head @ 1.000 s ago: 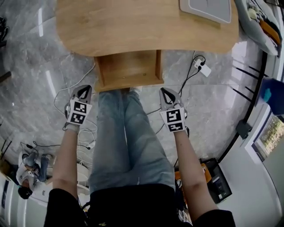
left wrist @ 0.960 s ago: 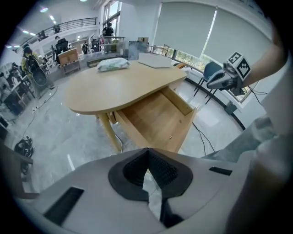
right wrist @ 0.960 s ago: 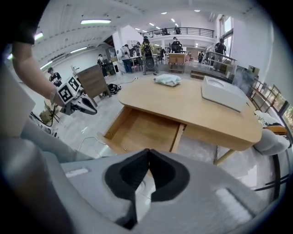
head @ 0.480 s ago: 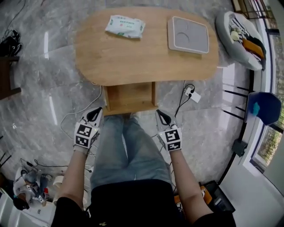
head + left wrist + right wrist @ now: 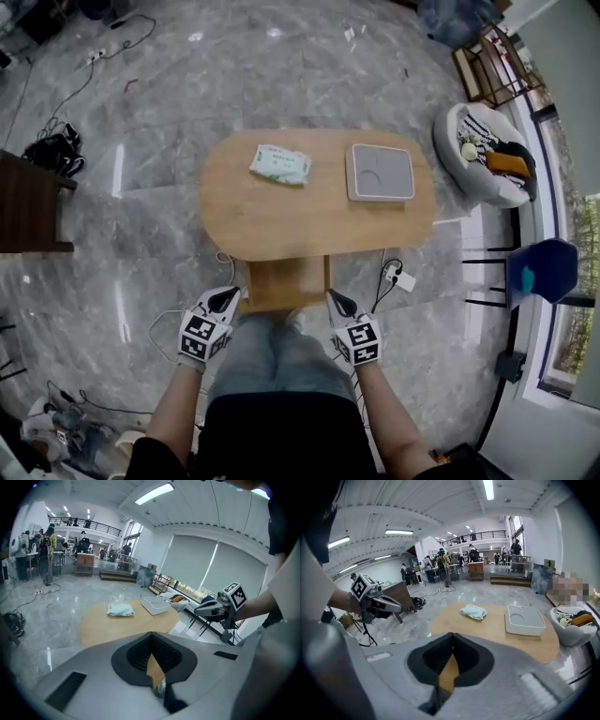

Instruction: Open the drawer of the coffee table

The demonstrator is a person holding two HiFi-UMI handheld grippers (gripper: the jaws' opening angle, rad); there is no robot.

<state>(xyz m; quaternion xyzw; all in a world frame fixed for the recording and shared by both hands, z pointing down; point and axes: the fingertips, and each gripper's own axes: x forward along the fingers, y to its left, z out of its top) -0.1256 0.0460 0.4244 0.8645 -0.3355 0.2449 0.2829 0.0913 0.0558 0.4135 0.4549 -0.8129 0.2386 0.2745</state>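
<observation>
The oval wooden coffee table (image 5: 281, 211) stands far below me on the grey marble floor. Its drawer (image 5: 284, 284) is pulled out toward me at the near edge. My left gripper (image 5: 226, 299) hangs high above the floor, left of the drawer, jaws shut and empty. My right gripper (image 5: 337, 302) hangs at the drawer's right, shut and empty too. Neither touches the table. In the left gripper view the table (image 5: 117, 625) lies beyond the closed jaws and the right gripper (image 5: 213, 610) shows at the right. The right gripper view shows the table (image 5: 497, 630) and the left gripper (image 5: 382, 604).
A pale wipes packet (image 5: 280, 164) and a white square tray (image 5: 380, 172) lie on the tabletop. A power strip (image 5: 400, 278) and cables lie on the floor by the drawer. A round pet bed (image 5: 483, 155), a blue chair (image 5: 539, 272) and a dark cabinet (image 5: 33, 202) stand around.
The view and both grippers have risen well away from the table, which now looks small and whole. Both grippers stay shut beside the open drawer.
</observation>
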